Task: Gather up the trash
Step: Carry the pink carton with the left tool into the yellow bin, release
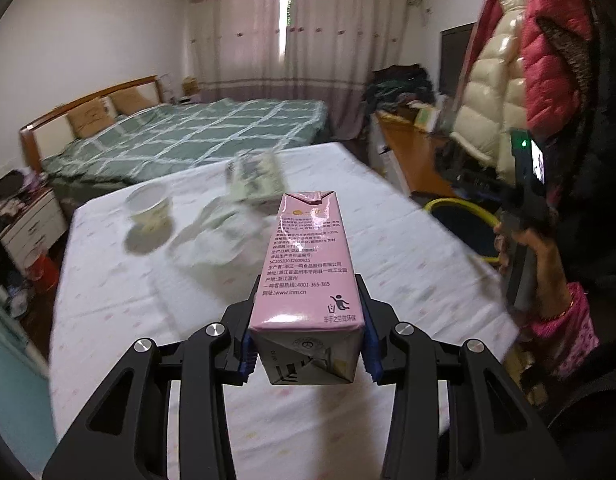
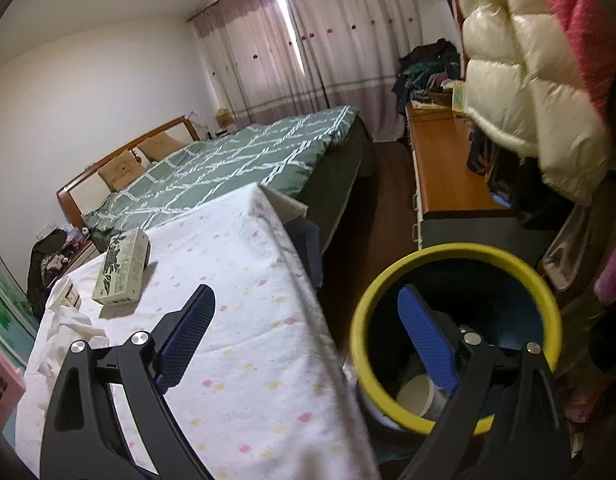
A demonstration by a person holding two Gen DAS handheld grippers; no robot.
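Carton first: my left gripper (image 1: 308, 344) is clamped on a pink drink carton (image 1: 308, 264), the blue pads squeezing its near end so its length runs forward, away from the camera, lifted clear of the table (image 1: 408, 272). I judge the low end grip is chosen so the long body can be tipped into the bin.

Just ahead of that gripper, on the cloth, lie a crumpled white tissue (image 1: 212, 240) and, to its left, a paper cup (image 1: 150, 210); beyond them rests a grey-green printed box (image 1: 254, 178). All three look like trash yet to be picked up.

Off to the right of the left gripper, a hand (image 1: 524, 252) carries my right gripper beside the yellow-rimmed bin (image 1: 460, 204).

The right wrist view adds what the left cannot: the right gripper (image 2: 308, 340) stands wide with nothing between its fingers, one finger over the table edge, the other over the bin's mouth, and a white cup (image 2: 418, 396) already lies at the bottom of the bin (image 2: 448, 252). The pink carton shows only as a sliver at that view's far left edge.
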